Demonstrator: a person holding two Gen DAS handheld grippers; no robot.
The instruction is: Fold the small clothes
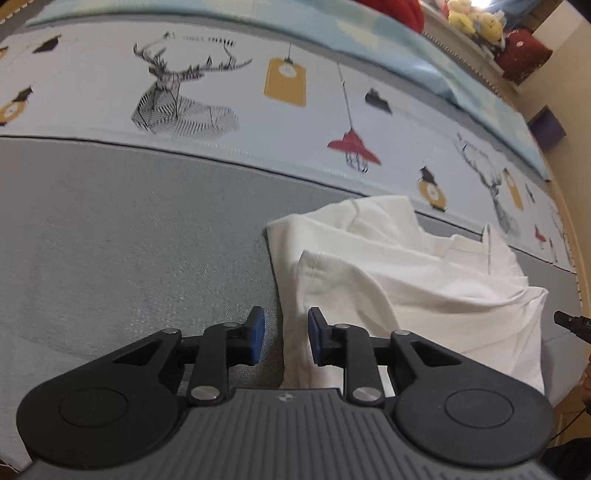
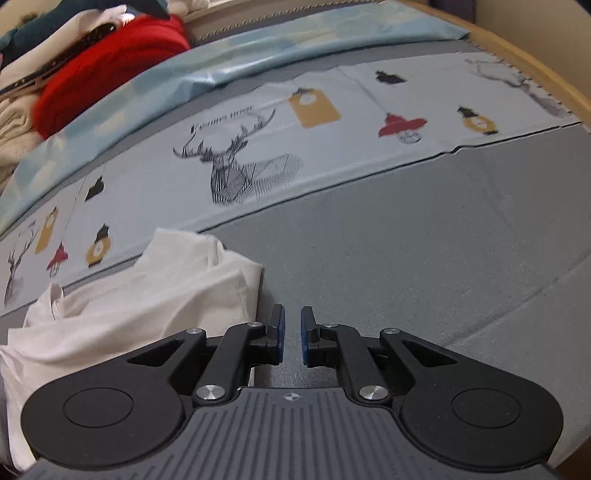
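Observation:
A small white garment (image 1: 413, 280) lies partly folded and rumpled on the grey bed cover; it also shows in the right wrist view (image 2: 140, 306) at the lower left. My left gripper (image 1: 286, 339) is open and empty, its jaws straddling the garment's left edge low over the cover. My right gripper (image 2: 292, 339) is open by a narrow gap and empty, just right of the garment's right edge, over bare grey cover.
A pale printed cloth with deer and lamp motifs (image 1: 221, 92) runs across the bed behind the garment. A light blue blanket (image 2: 236, 62) lies beyond it. A red cloth pile (image 2: 110, 62) and plush toys (image 1: 476, 18) sit at the back. The wooden bed edge (image 2: 546, 74) curves at right.

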